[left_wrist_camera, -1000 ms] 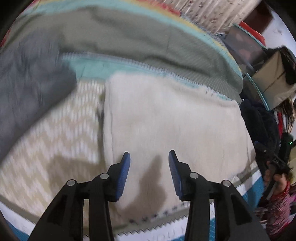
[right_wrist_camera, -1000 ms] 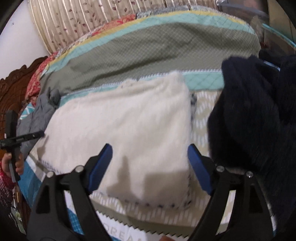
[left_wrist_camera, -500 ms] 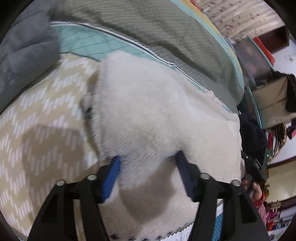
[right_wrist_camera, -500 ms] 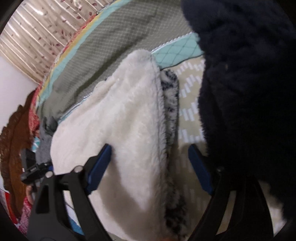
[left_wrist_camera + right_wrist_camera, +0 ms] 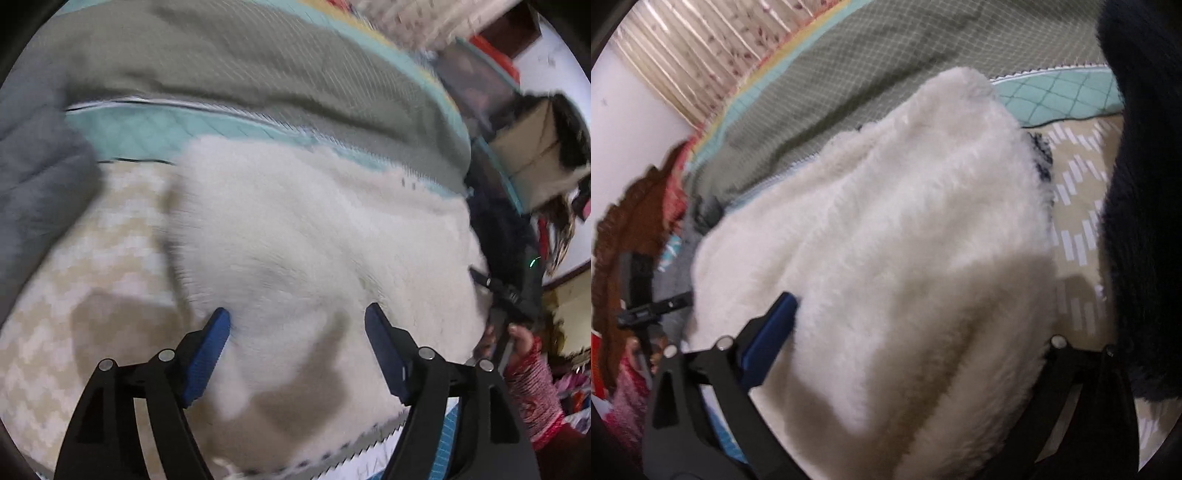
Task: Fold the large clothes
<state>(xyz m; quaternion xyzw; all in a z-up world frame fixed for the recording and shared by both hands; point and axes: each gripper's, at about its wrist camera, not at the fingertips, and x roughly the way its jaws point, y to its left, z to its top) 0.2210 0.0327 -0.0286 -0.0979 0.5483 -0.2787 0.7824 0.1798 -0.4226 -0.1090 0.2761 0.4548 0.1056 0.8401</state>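
A white fluffy garment (image 5: 314, 240) lies folded on the bed. My left gripper (image 5: 297, 310) is low over its near left part with the jaws opening. Fleece bulges between the blue pads (image 5: 207, 350), which do not squeeze it. In the right wrist view the same white garment (image 5: 905, 221) swells up between the fingers of my right gripper (image 5: 919, 314), whose jaws are opening very wide. One blue pad (image 5: 768, 332) shows beside the fleece, and the other is hidden behind it. A spotted black-and-white edge (image 5: 1041, 162) peeks out at the garment's far right corner.
The bed has a quilt (image 5: 258, 66) with green and teal bands and a beige chevron patch (image 5: 92, 277). A grey garment (image 5: 33, 184) lies at the left. A dark navy fluffy garment (image 5: 1137, 184) crowds the right. A wooden headboard (image 5: 624, 240), curtain (image 5: 701, 48) and cardboard box (image 5: 528, 147) stand around.
Both grippers have widened their jaws and come down onto the white garment. The right one closed in on its right end, so fleece now fills the gap between its fingers.
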